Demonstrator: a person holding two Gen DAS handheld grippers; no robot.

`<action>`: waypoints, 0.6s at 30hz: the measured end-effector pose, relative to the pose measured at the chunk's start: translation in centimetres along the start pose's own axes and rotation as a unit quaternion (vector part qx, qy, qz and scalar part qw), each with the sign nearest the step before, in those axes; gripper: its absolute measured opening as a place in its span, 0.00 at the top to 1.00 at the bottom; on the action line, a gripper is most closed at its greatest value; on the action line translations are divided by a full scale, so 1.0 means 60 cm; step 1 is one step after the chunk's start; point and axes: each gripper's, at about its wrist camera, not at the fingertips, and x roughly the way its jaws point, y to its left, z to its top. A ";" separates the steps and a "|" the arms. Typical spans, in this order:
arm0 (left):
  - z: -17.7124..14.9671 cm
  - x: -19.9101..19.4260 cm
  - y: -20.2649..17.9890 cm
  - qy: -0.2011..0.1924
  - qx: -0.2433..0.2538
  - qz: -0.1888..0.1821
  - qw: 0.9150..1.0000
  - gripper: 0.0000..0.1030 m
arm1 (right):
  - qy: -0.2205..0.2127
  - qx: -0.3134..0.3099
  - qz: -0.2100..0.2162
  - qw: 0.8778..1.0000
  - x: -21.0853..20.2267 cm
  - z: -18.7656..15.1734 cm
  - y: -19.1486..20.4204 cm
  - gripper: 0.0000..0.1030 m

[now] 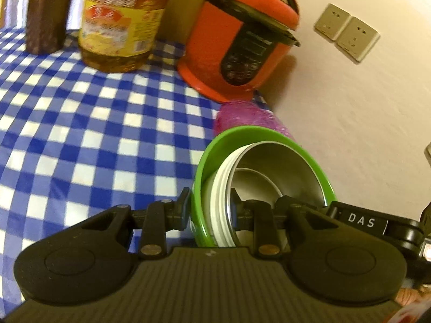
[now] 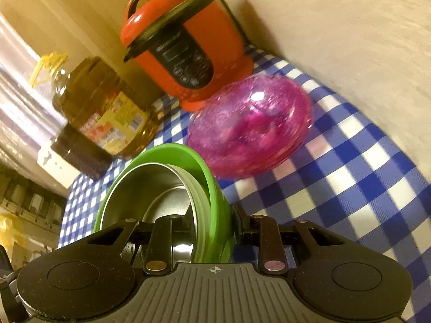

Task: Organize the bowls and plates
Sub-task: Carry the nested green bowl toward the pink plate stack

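Observation:
A nested stack, a green bowl holding white plates and a steel bowl, is held up above the checked table. My left gripper is shut on the stack's rim on one side. My right gripper is shut on the rim of the green bowl on the opposite side, with the steel bowl inside. A pink glittery bowl sits on the table just beyond the stack; it also shows in the left wrist view.
A red rice cooker stands at the table's back by the wall. A big oil bottle and a dark jar stand to its left. The blue checked tablecloth covers the table. Wall sockets are on the right.

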 end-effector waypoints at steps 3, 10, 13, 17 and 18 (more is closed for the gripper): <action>0.016 0.008 -0.027 0.001 0.010 -0.005 1.000 0.76 | -0.006 0.008 -0.001 1.000 -0.010 0.019 -0.012 0.74; 0.073 0.054 -0.076 0.004 0.023 -0.023 0.999 0.76 | -0.027 0.003 -0.012 1.000 -0.016 0.085 -0.034 0.74; 0.092 0.081 -0.084 0.007 0.026 -0.027 0.999 0.76 | -0.030 0.003 -0.019 0.999 -0.004 0.112 -0.044 0.74; 0.113 0.121 -0.083 0.019 0.022 -0.031 0.999 0.77 | -0.032 -0.001 -0.027 0.999 0.022 0.140 -0.055 0.74; 0.117 0.131 -0.083 0.020 0.024 -0.030 0.999 0.77 | -0.031 0.001 -0.029 0.999 0.030 0.146 -0.059 0.74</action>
